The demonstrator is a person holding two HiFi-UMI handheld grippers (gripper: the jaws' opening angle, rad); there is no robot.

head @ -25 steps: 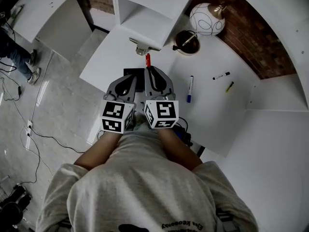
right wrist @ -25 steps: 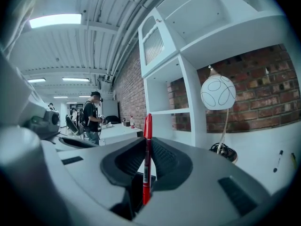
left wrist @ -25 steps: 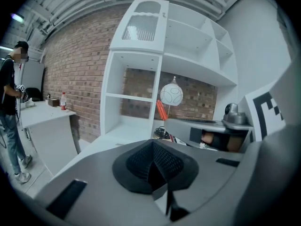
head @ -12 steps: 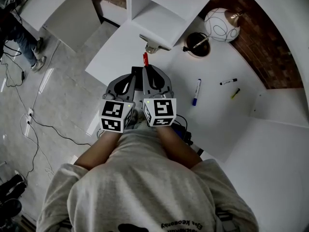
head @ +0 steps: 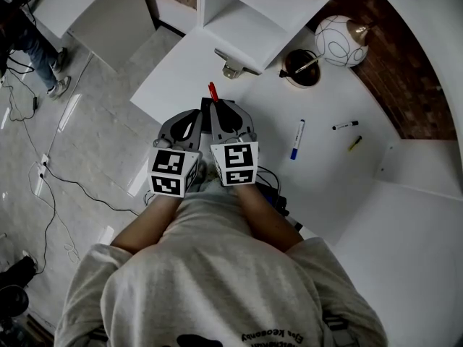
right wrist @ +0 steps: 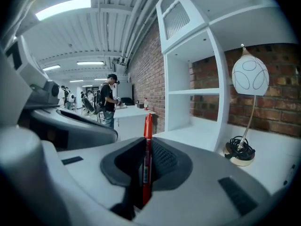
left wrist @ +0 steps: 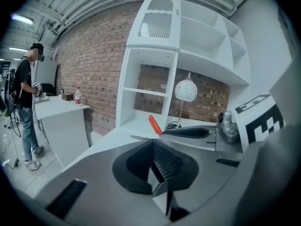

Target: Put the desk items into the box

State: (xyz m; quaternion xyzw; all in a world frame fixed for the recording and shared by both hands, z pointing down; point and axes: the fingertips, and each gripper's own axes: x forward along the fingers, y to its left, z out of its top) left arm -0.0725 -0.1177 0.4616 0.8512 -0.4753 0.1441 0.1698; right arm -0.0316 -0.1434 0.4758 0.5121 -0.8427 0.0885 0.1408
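The red marker stands clamped between the jaws of the right gripper, its capped end sticking out past the jaw tips toward the shelves, above the near part of the white desk. The desk curves around the person, and a white shelf unit rises from its far side against a brick wall. Another person stands at a separate white table in the background. Both grippers are held side by side in front of the person's chest, their marker cubes nearly touching. The left gripper has its jaws pressed together with nothing between them. A globe-shaped lamp sits at the back of the desk near the wall, and just beside it is a dark round container with a stick-like thing lying across it. A blue marker lies on the open desk to the right of the grippers. Farther right lie a black marker and, near it, a small yellow pen, all three apart from one another.
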